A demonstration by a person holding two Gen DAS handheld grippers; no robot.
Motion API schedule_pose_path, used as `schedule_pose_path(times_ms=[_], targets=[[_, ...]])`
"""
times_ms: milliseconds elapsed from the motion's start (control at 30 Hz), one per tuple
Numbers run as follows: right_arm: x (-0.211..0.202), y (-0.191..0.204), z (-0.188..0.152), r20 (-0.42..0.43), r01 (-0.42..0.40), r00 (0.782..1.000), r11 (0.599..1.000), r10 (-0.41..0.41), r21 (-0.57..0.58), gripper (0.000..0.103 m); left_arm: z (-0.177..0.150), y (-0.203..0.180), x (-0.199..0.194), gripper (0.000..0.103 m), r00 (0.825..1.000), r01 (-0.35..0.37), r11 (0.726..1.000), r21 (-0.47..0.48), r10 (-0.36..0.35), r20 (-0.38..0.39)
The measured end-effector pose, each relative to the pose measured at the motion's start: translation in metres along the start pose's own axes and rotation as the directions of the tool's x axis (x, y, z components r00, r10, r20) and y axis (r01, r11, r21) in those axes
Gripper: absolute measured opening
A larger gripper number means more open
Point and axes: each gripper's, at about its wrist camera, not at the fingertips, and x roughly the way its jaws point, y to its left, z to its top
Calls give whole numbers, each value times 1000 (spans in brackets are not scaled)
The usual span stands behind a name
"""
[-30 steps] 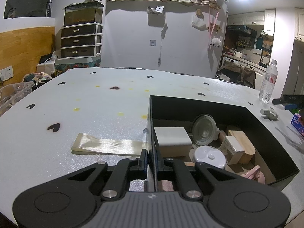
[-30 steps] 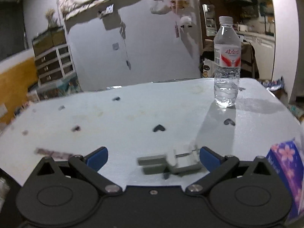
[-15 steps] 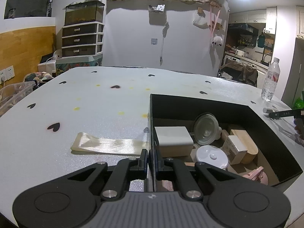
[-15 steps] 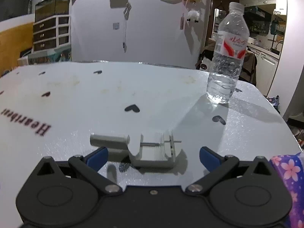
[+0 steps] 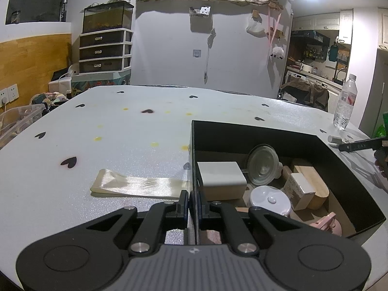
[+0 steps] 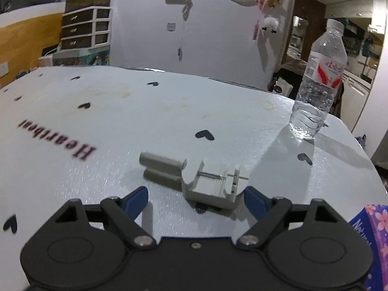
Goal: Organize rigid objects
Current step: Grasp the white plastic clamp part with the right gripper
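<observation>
Right wrist view: the grey tool (image 6: 208, 181) lies flat on the white table (image 6: 169, 111), between your right gripper's (image 6: 194, 195) blue pads and just ahead of them.
Right fingers: spread and closing; the right pad is at the tool's end block, the left pad (image 6: 135, 200) stands apart, and no squeeze is visible yet.
Left fingers: your left gripper (image 5: 192, 203) is pressed together on the near-left wall of the black box (image 5: 303, 143), pinching it.
Progress: judged part-way. Several items are already boxed; the grey tool is outside the box and not yet lifted.
Remaining: grasp the tool and carry it to the box. Whether the other loose items belong to the job cannot be told.
Box contents: a white block (image 5: 222, 180), a clear round lid (image 5: 263, 166), a white round container (image 5: 270, 201), a small carton (image 5: 299, 190) against a wooden piece (image 5: 312, 181), and a pink item (image 5: 327, 223) at the near edge.
Surroundings: a water bottle (image 6: 317, 82) stands well beyond the tool; a cream ribbon (image 5: 139, 186) lies beside the box; a floral pack (image 6: 371, 232) sits at your right.
</observation>
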Motion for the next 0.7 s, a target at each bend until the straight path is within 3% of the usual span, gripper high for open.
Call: schedule_pose_path(times_ms=[300,400,700], targets=[[18,-15,7,-11,5,1000,999,-4,41,84,0,0,0,7,1000,0,1000,0,0,1],[16,-18,6,0,-19,1000,998,19,65,66,0,0,0,7,1000,-1,1000,0,1,1],[-4,11,5,-11,7,1000,1000,-7,-4,65,0,0,0,7,1000,-1,1000,0,1,1]])
